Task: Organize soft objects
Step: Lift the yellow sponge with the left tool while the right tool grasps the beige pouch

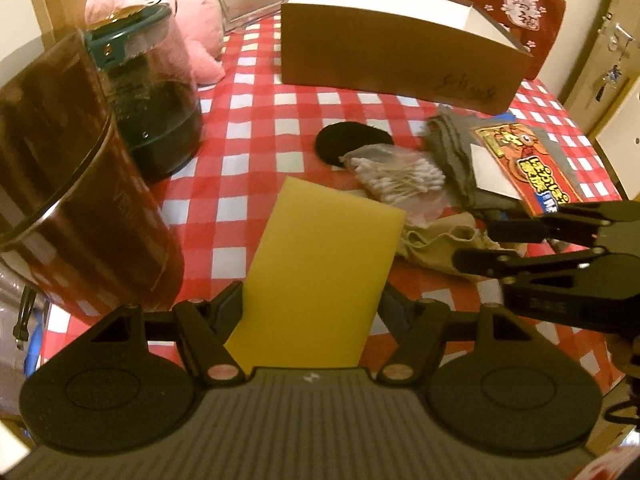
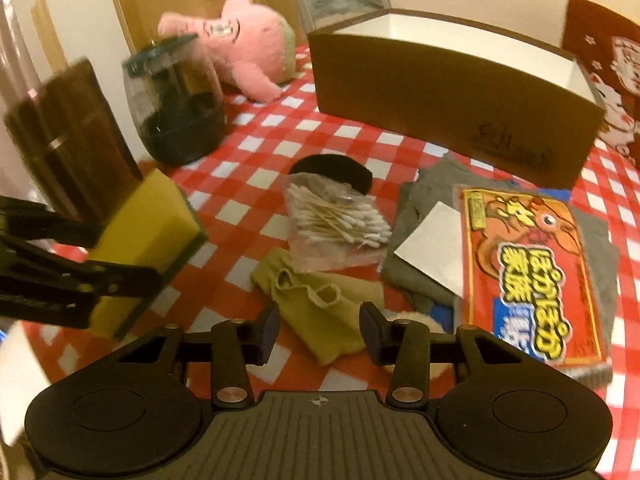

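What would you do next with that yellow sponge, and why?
Probably carry the sponge forward to the open box and drop it in. The left gripper already clamps it clear of the table, the box looks empty, and the way there seems open. The right gripper holds nothing and hangs over the beige cloth, likely the following pick.
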